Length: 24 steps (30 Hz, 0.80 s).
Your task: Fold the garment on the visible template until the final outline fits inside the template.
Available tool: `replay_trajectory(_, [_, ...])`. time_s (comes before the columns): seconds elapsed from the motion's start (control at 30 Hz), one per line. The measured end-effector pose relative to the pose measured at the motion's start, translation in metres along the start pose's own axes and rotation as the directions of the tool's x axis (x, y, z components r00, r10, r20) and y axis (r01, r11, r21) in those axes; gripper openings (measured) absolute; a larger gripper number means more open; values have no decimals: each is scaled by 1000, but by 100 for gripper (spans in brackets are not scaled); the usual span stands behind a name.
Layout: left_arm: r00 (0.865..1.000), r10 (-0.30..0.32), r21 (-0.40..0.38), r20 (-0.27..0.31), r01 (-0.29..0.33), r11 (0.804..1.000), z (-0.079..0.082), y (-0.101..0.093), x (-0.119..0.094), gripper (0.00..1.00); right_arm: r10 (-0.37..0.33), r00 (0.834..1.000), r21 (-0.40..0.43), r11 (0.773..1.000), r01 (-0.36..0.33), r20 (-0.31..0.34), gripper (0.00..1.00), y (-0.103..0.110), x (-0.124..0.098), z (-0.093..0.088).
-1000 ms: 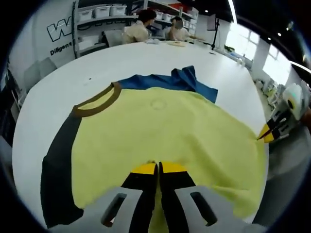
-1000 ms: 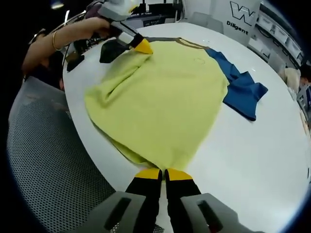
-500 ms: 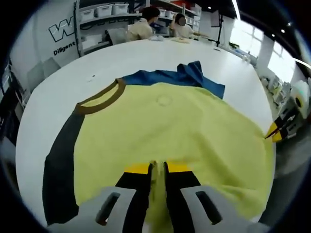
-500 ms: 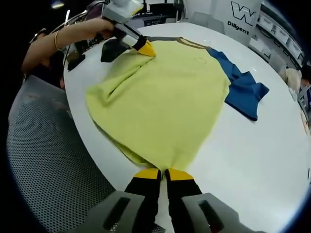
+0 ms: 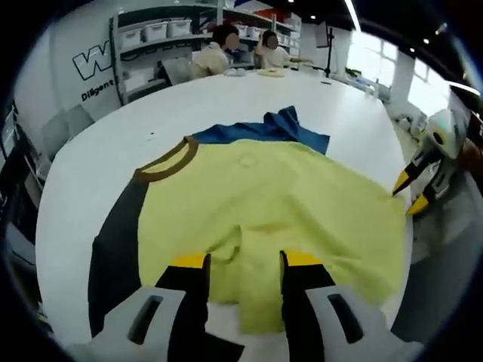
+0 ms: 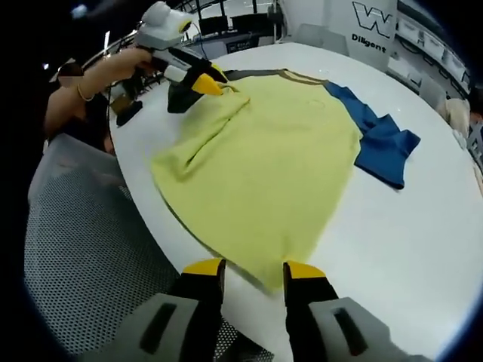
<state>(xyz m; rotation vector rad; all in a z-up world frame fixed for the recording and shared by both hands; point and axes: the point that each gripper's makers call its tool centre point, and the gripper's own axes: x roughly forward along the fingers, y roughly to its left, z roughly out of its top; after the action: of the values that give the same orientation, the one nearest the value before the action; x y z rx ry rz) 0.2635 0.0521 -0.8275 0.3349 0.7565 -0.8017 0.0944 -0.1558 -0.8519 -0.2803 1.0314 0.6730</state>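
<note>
Big white table (image 5: 98, 143), round-edged, carrying the lot. Yellow shirt (image 5: 264, 211) spread flat near the table's front edge, hem just at the edge itself, brown collar (image 5: 167, 160) toward the table's middle, dark sleeve (image 5: 113, 249) down one side, blue sleeve (image 6: 381, 139) bunched on the far side. No template outline to be made out anywhere on the table, so no judging the fit yet.

Left gripper (image 5: 245, 264) over the hem, jaws spread wide, cloth lying loose between them, nothing held. Right gripper (image 6: 254, 269) at the other hem corner, jaws likewise apart and empty.

Best way on, probably: re-grip the hem at both corners, pinching one layer cleanly, lift level together, carry toward the collar and lay it edge to edge. Worth tucking the sleeves in first, or the outline stays too wide. Worth smoothing the ridge of cloth by the left gripper too.

Hard to read: the blue sleeve's folds, and whatever lies under the shirt. Dark sleeve's end cut off at the lower margin of the left gripper view.
</note>
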Motion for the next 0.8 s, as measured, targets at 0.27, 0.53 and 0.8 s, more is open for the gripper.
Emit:
replay_trajectory(0.27, [1000,-19,-93,-19,17,996,-26,0,-6,30,2,1000,45,999,-4,30,33,-3,-12,7])
replay_trajectory(0.53, [998,-36,-123,-53,30,992,-44,0,-2,25,-73,997,154,985,71,7,33,-23,-5,2])
replay_trajectory(0.8, [995,-83,-213,-53,70,975,-52,-7,-1,5,-99,994,181,978,106,-50,25,-27,7,-8])
